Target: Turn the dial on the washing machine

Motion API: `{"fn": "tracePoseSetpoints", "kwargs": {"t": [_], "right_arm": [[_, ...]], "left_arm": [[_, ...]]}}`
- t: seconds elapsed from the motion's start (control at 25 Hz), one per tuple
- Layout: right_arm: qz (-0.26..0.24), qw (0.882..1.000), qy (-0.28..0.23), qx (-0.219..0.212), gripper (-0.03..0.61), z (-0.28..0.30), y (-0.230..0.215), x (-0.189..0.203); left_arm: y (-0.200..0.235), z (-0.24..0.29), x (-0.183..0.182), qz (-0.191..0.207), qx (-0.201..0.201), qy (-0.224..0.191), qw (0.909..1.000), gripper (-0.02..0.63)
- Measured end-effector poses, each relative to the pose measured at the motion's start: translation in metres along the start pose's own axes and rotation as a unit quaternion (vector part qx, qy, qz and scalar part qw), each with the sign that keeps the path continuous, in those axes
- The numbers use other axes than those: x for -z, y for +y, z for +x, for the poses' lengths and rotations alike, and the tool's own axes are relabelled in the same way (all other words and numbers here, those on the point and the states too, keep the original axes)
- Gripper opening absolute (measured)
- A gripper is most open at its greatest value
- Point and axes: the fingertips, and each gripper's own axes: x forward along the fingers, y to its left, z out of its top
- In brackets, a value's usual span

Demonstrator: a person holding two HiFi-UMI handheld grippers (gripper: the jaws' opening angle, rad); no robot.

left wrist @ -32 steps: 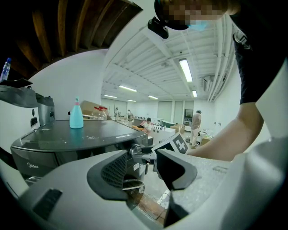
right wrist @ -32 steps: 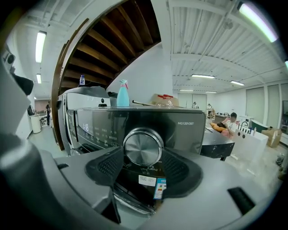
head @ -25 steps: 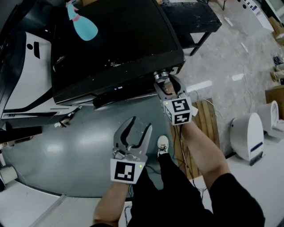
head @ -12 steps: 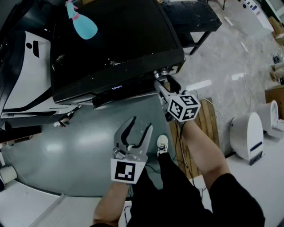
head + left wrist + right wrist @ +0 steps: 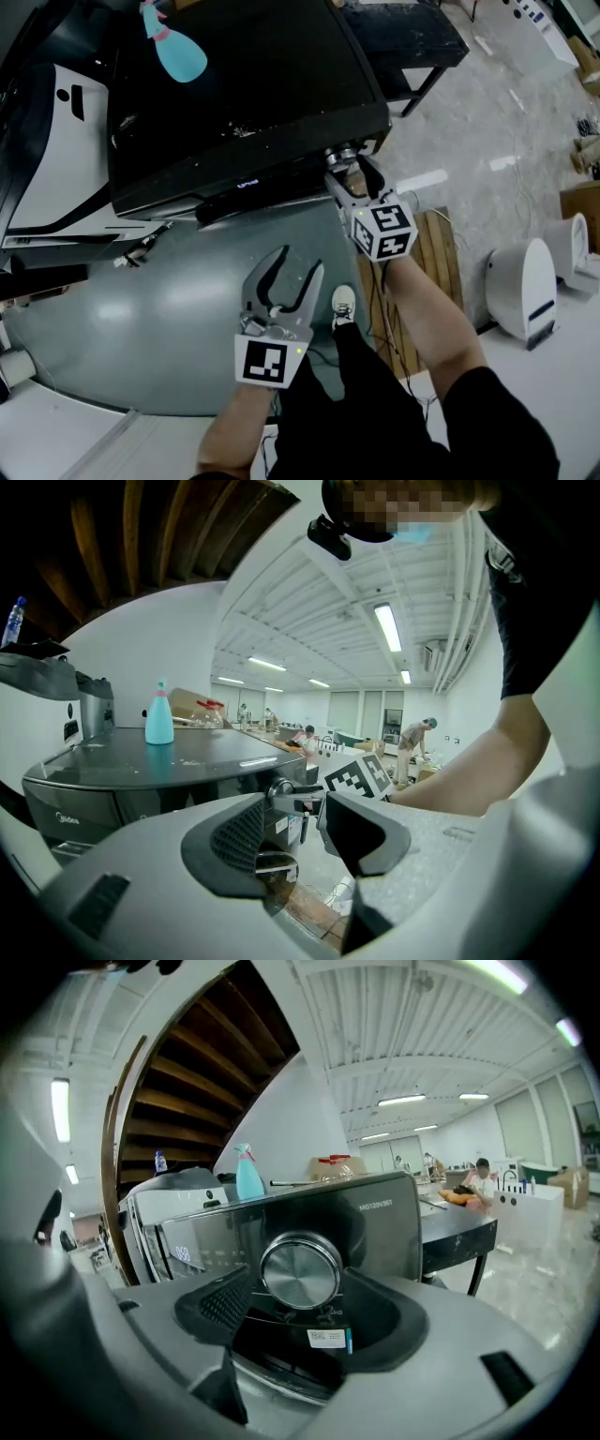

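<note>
The black washing machine (image 5: 244, 84) shows from above, with its silver dial (image 5: 342, 155) at the front right corner. My right gripper (image 5: 349, 171) reaches up to that dial. In the right gripper view the round dial (image 5: 301, 1272) sits between the two pads (image 5: 228, 1302), with a thin gap at each side. Those jaws have just been opening and stand open around the dial. My left gripper (image 5: 295, 262) hangs lower and to the left, open and holding nothing, well short of the lit control panel (image 5: 246, 186).
A teal spray bottle (image 5: 178, 52) stands on the machine's top at the back. A white machine (image 5: 47, 169) sits to the left and a black table (image 5: 403, 33) behind. On the floor lie a wooden pallet (image 5: 436, 253) and cables, with a white appliance (image 5: 525, 286) at right.
The right gripper's marker cube rolled clockwise at the dial, then part of the way back. Its jaws have spread off the dial. The left gripper has kept still.
</note>
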Motion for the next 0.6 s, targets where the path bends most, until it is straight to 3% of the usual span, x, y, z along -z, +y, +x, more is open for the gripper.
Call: {"fn": "tracePoseSetpoints", "kwargs": {"t": [0.12, 0.28, 0.44, 0.6], "right_arm": [[-0.028, 1.0, 0.003, 0.004, 0.293, 0.0005, 0.0028, -0.0012], [-0.015, 1.0, 0.003, 0.012, 0.276, 0.0012, -0.0001, -0.0008], [0.016, 1.0, 0.0, 0.016, 0.268, 0.0017, -0.0019, -0.0007], [0.077, 0.997, -0.007, 0.01, 0.268, 0.0024, -0.0032, 0.0007]], "left_arm": [[-0.0003, -0.001, 0.0003, 0.0, -0.001, -0.002, 1.0, 0.187], [0.0004, -0.0018, -0.0005, 0.002, -0.002, -0.004, 1.0, 0.187], [0.0011, -0.0029, 0.0003, 0.0, -0.003, -0.001, 1.0, 0.187], [0.0024, -0.0035, -0.0006, 0.003, -0.004, -0.004, 1.0, 0.187]]}}
